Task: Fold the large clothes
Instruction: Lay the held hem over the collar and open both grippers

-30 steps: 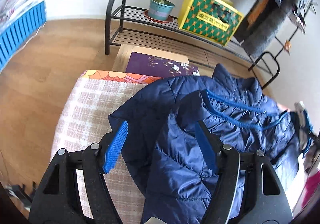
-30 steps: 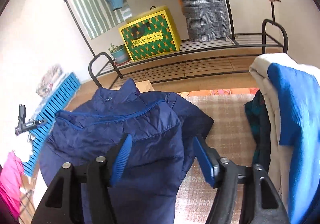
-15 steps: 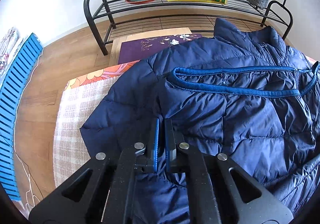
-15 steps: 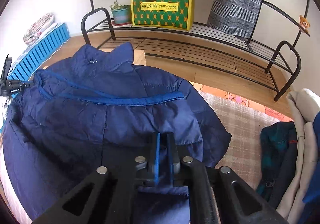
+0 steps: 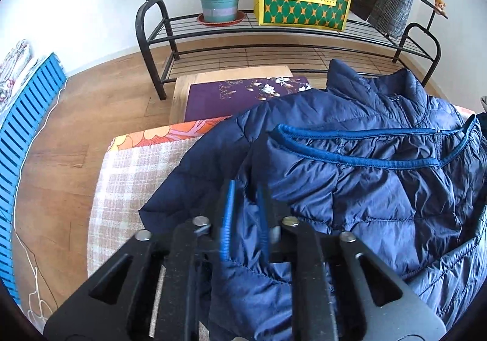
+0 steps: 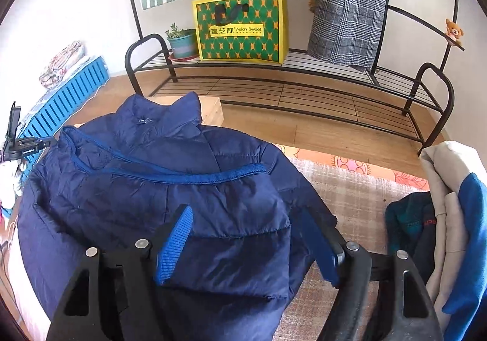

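The navy quilted puffer jacket (image 5: 350,176) lies spread on a beige checked cloth (image 5: 127,188) over a bed-like surface, collar toward the black metal rack (image 5: 274,36), its lower part already turned up so the bright blue hem binding (image 5: 359,158) crosses the chest. The left hand-held gripper (image 5: 245,213) is nearly closed, pinching a ridge of jacket fabric between its blue pads; the right hand-held gripper (image 6: 246,237) is spread wide over the folded edge, gripping nothing. To fold well, I would judge both sides should take matching points on that edge and move together — puffy nylon slips and springs back, so a deep bite and a firm press afterwards would help. The left view alone shows the purple floral mat (image 5: 237,94) on a wooden board beyond the bed; the right view alone shows a heap of cream, blue and dark teal clothes (image 6: 441,219) just beside the jacket — and a small black camera clamp (image 6: 18,143) at the far left.
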`<state>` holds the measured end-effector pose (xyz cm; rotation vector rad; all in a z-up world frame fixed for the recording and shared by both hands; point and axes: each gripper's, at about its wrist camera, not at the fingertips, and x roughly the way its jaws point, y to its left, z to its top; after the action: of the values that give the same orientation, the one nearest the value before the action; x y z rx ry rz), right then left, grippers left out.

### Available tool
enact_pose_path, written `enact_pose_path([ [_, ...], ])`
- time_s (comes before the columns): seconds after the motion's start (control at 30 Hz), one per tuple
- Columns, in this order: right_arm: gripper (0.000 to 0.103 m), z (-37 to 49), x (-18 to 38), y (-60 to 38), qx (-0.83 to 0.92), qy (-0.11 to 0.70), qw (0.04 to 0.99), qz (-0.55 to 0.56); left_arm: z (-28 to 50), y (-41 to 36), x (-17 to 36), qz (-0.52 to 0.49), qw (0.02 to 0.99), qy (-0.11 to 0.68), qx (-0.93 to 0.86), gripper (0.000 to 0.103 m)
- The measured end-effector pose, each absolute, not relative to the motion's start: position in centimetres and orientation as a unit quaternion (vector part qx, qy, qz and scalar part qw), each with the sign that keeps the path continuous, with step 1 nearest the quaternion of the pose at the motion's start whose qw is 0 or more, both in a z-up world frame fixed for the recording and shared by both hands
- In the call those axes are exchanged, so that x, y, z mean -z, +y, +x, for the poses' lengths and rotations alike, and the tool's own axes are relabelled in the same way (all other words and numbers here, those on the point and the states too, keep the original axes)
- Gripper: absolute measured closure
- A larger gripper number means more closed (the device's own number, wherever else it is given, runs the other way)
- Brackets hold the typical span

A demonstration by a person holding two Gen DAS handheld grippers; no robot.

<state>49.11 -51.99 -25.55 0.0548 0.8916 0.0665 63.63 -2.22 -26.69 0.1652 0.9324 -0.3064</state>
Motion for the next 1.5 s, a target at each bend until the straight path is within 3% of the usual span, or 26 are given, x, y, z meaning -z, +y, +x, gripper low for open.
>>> enact_pose_path([
  [0.03,0.027,49.4,26.0,-52.1,-0.031,0.435,0.899,0.034,63.6,-2.6,26.6,0.085,0.880,0.442,0.150,0.040],
  [0.1,0.027,50.1,26.9,-52.0,-0.029,0.444,0.895,0.042,63.7,-3.7,26.9,0.107,0.879,0.439,0.153,0.034],
  [0.17,0.038,50.9,27.7,-51.3,-0.034,0.452,0.891,0.031,64.0,-5.1,28.1,0.141,0.868,0.452,0.150,0.036],
  [0.2,0.065,51.3,28.2,-50.9,-0.035,0.460,0.887,0.020,64.2,-5.7,28.9,0.158,0.863,0.459,0.141,0.052],
  [0.23,0.085,51.6,28.6,-50.5,-0.034,0.471,0.881,0.008,64.4,-6.1,29.7,0.169,0.855,0.471,0.136,0.086],
  [0.27,0.087,51.8,28.9,-50.0,-0.029,0.476,0.879,-0.004,64.5,-6.4,30.4,0.176,0.851,0.478,0.130,0.100],
  [0.3,0.096,51.6,28.8,-49.6,-0.026,0.472,0.881,-0.017,64.2,-6.6,30.6,0.180,0.852,0.475,0.126,0.100],
  [0.4,0.100,50.9,27.6,-49.3,-0.018,0.459,0.887,-0.038,63.7,-6.1,29.7,0.178,0.863,0.458,0.118,0.102],
  [0.73,0.102,54.2,22.6,-51.5,0.052,0.393,0.918,-0.021,67.7,-5.5,23.8,0.153,0.905,0.393,0.062,0.102],
  [0.9,0.102,57.6,25.0,-51.1,0.090,0.413,0.906,-0.033,70.3,-8.8,26.4,0.208,0.901,0.380,0.015,0.102],
  [1.1,0.101,59.5,30.3,-51.1,0.106,0.463,0.878,-0.062,71.7,-8.9,32.3,0.217,0.879,0.424,-0.027,0.100],
  [1.17,0.098,59.6,30.7,-51.2,0.113,0.462,0.877,-0.061,71.9,-8.2,32.6,0.201,0.878,0.433,-0.032,0.095],
  [1.2,0.091,59.5,30.4,-51.2,0.119,0.461,0.878,-0.061,71.8,-7.8,32.1,0.193,0.881,0.429,-0.040,0.082],
  [1.23,0.077,59.3,30.0,-51.3,0.129,0.460,0.876,-0.059,71.7,-7.4,31.5,0.188,0.885,0.423,-0.049,0.065],
  [1.3,0.068,58.4,29.0,-51.6,0.134,0.450,0.882,-0.050,71.4,-6.4,29.6,0.185,0.893,0.405,-0.068,0.053],
  [1.5,0.066,51.6,23.5,-51.3,0.070,0.406,0.911,0.020,65.0,-7.1,21.6,0.091,0.921,0.376,0.049,0.053],
])
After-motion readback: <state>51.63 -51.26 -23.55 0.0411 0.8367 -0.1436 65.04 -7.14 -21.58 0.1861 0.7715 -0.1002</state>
